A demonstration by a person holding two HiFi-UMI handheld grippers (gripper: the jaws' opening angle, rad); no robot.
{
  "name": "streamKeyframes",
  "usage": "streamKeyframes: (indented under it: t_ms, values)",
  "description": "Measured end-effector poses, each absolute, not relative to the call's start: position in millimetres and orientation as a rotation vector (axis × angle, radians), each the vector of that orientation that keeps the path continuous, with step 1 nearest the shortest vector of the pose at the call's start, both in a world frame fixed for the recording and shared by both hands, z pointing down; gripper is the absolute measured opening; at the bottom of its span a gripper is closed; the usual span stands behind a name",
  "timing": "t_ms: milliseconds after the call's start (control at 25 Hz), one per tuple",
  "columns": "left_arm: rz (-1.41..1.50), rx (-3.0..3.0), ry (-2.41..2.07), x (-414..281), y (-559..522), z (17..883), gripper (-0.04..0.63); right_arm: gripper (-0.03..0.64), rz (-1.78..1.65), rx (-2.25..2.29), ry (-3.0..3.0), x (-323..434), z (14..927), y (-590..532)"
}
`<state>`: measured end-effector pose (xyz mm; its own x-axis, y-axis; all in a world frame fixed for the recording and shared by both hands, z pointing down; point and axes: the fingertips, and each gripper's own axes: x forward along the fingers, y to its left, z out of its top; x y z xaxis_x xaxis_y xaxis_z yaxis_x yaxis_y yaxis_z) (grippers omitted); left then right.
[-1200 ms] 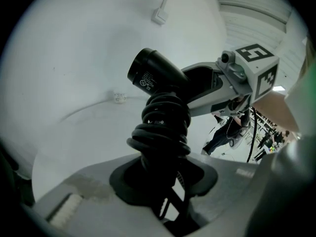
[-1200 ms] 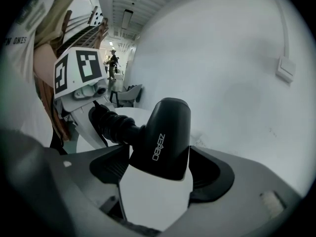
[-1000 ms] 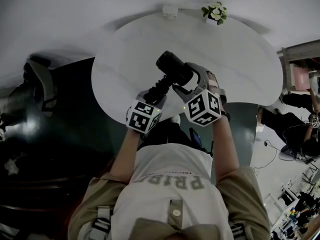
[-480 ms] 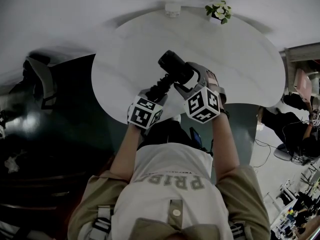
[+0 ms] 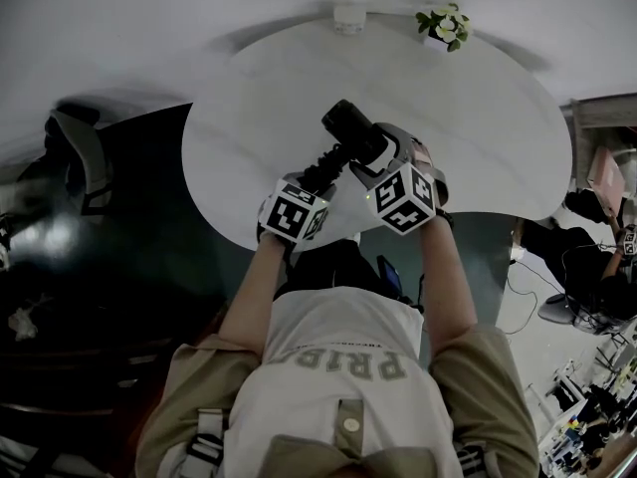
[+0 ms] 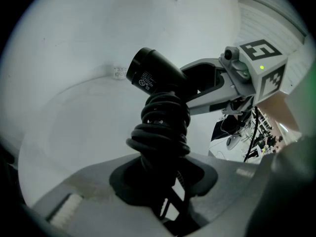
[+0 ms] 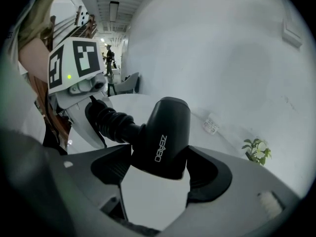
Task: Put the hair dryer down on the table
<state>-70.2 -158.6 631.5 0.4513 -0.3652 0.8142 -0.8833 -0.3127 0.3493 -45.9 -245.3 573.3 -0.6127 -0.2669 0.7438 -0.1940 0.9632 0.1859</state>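
Note:
A black hair dryer (image 5: 353, 132) is held over the near part of the round white table (image 5: 478, 118). Its handle, wrapped in coiled black cord (image 6: 160, 127), sits between the jaws of my left gripper (image 5: 317, 182), which is shut on it from below. My right gripper (image 5: 373, 162) is shut on the barrel (image 7: 163, 137), its jaws pressing both sides. In the left gripper view the barrel (image 6: 153, 75) points up and left, with the right gripper (image 6: 212, 83) clamped behind it. The left gripper (image 7: 81, 102) shows at the upper left of the right gripper view.
A small potted plant (image 5: 443, 25) and a white box (image 5: 348, 16) stand at the table's far edge by the wall. A dark chair (image 5: 75, 162) is on the left. Cables and equipment lie on the floor at the right (image 5: 587, 257).
Both grippers, with the hair dryer between them, have shifted slightly forward over the table. Both grips stay the same.

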Motion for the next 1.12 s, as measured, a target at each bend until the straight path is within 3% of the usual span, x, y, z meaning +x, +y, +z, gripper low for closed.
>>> streamKeyframes:
  t_ms: [1120]
  values:
    - [0.904, 1.774, -0.892, -69.2, -163.5, 679.3, 0.138, 0.356, 0.130, 0.258, -2.194, -41.4, 645.4, -254.3]
